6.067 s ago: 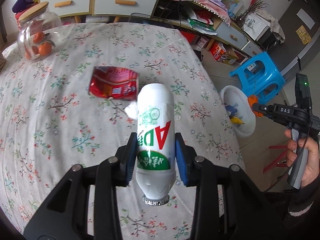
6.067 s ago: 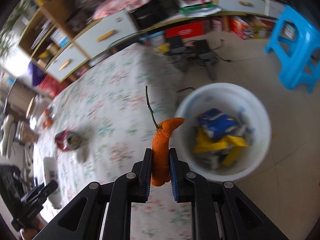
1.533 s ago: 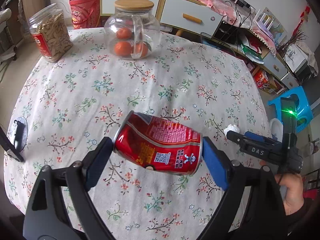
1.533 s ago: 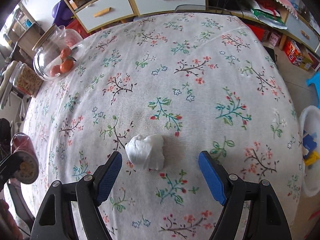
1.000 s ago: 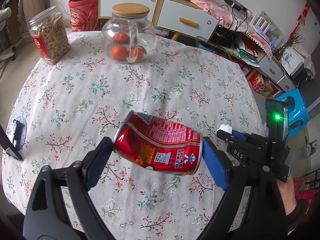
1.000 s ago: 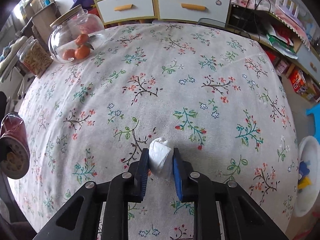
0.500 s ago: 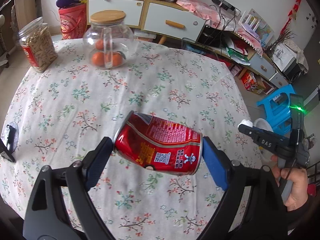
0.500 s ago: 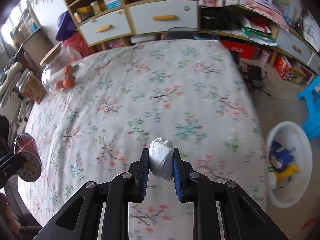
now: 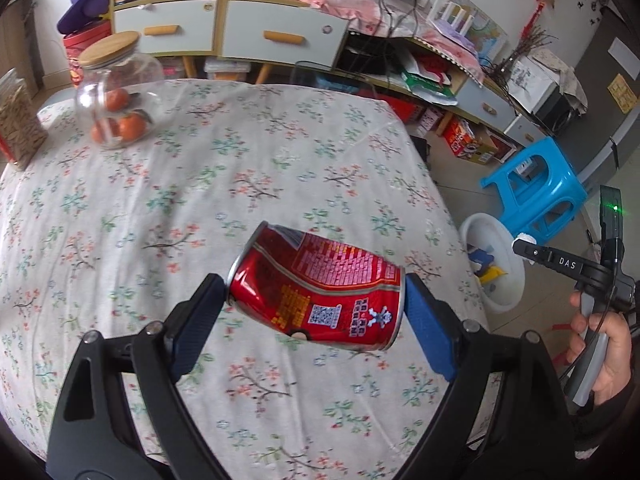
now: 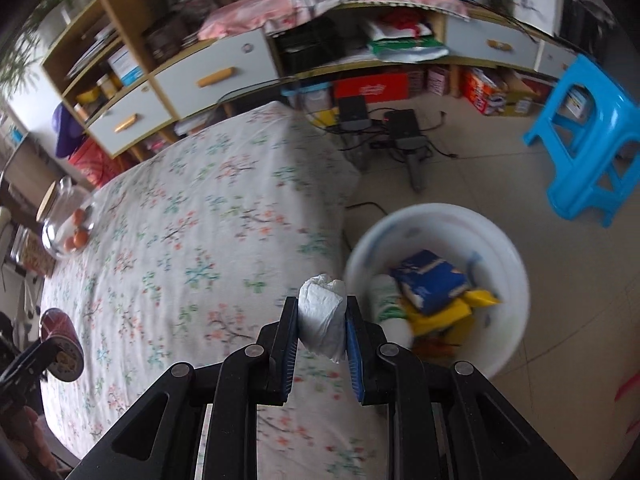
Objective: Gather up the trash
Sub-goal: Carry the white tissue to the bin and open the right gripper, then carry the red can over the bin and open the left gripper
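On the left we see one glass jar (image 9: 116,96) with oranges on the flowery table (image 9: 160,208). Our left gripper (image 9: 316,312) squeezes one dented red can (image 9: 318,286), held sideways above the cloth. Our right gripper (image 10: 322,334) pinches one white paper wad (image 10: 323,320) at the table edge. Farther right sits one white bin (image 10: 440,280) on the floor, near one blue stool (image 10: 588,140).

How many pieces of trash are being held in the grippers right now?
2. A crushed red can is clamped end to end in the left gripper above the table; a crumpled white tissue is pinched in the right gripper, near the white bin.
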